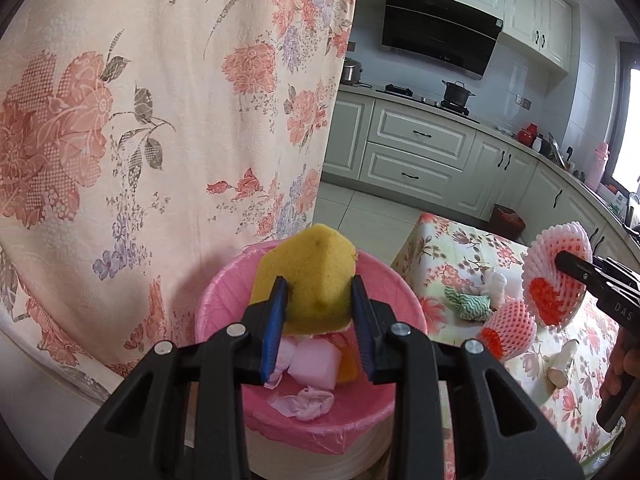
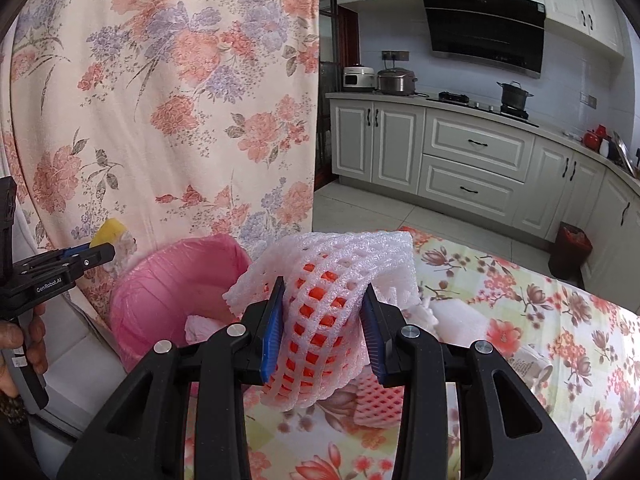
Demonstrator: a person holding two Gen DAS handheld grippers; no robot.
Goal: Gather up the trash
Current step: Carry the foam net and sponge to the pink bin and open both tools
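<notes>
My left gripper is shut on a yellow sponge and holds it above the pink-lined trash bin. The bin holds crumpled tissue and pink foam pieces. My right gripper is shut on a pink foam fruit net with an orange inside, held above the floral table; it also shows in the left wrist view. The bin shows in the right wrist view to the left of the net. The left gripper with the sponge shows at far left.
A second foam net lies on the floral tablecloth, with a green-striped wrapper, white tissue and a paper roll. A floral curtain hangs behind the bin. Kitchen cabinets stand beyond, with a small dark bin on the floor.
</notes>
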